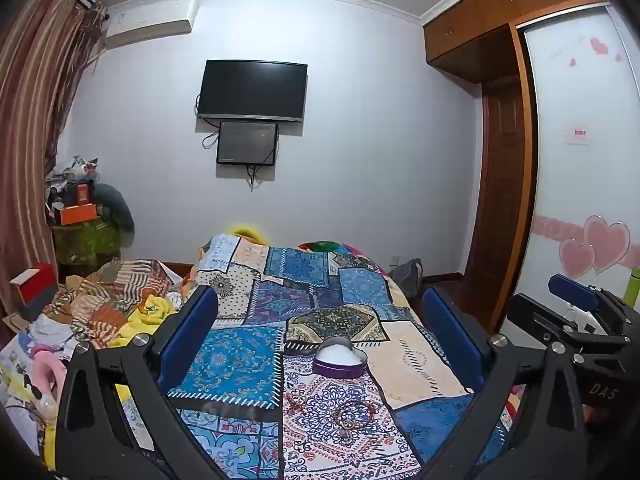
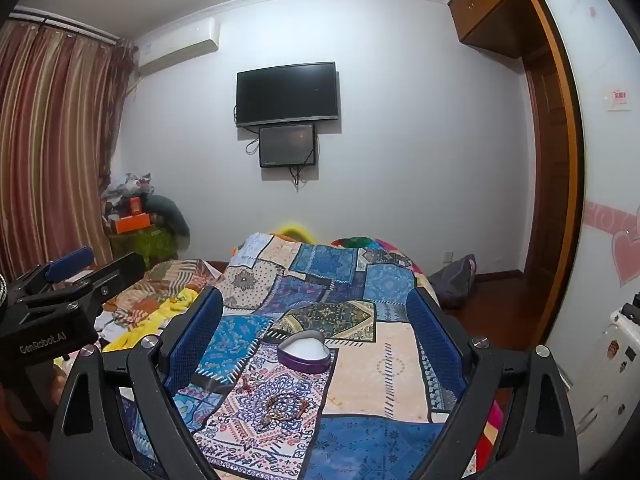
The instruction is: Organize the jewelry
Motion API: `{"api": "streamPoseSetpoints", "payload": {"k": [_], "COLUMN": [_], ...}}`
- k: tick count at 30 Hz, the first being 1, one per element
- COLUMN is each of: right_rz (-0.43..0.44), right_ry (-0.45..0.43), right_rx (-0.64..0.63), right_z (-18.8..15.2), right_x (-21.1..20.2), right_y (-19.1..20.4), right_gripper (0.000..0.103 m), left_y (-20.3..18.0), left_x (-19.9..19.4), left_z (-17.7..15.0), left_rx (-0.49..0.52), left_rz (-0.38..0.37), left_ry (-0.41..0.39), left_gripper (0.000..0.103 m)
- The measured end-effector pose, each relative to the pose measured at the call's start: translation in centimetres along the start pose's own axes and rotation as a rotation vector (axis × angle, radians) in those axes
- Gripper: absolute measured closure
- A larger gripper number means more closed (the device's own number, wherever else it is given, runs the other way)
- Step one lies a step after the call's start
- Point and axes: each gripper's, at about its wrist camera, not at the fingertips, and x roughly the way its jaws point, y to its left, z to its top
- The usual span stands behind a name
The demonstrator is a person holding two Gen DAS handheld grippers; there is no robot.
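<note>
A purple heart-shaped tin (image 1: 340,362) with a white lining stands open on the patchwork bedspread (image 1: 240,356); it also shows in the right wrist view (image 2: 306,352). Beaded bracelets (image 1: 354,412) lie on the spread just in front of it, also seen in the right wrist view (image 2: 286,404). A small dark trinket (image 1: 294,400) lies to their left. My left gripper (image 1: 320,320) is open and empty, held above the spread. My right gripper (image 2: 316,312) is open and empty too. Each gripper's body shows at the edge of the other's view.
Crumpled clothes and blankets (image 1: 120,304) pile on the bed's left side. A TV (image 1: 252,90) hangs on the far wall. A wardrobe with heart stickers (image 1: 580,200) stands at right, and a bag (image 2: 456,280) lies on the floor by the bed.
</note>
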Motion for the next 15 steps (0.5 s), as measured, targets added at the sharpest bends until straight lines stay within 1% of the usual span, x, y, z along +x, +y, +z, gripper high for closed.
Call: {"api": "streamPoseSetpoints", "payload": {"k": [8,9,12,13,15], "right_rz": [0.002,0.001,0.003,0.003,0.002], "right_ry": [0.001,0.001,0.002,0.003,0.003], "right_rx": [0.002,0.002,0.006,0.005,0.006], "right_z": [0.0,0.0,0.0,0.0,0.0], "right_x": [0.0,0.0,0.0,0.0,0.1], "right_y": [0.0,0.0,-0.1,-0.1,-0.1], "right_gripper": [0.012,0.012,0.012,0.012,0.012], "left_y": [-1.1,-0.9,-1.2,-0.3,-0.3], "left_x": [-0.2,0.4,0.4,0.6,0.7], "left_z": [0.0,-0.3,-0.5,-0.7,-0.8], "left_rx": [0.031,0.015,0.015,0.004,0.002], "left_rz": [0.03,0.006,0.005,-0.004,-0.004], "left_ry": [-0.01,0.001,0.003,0.001,0.002], "left_gripper": [0.0,0.0,0.0,0.0,0.0]}}
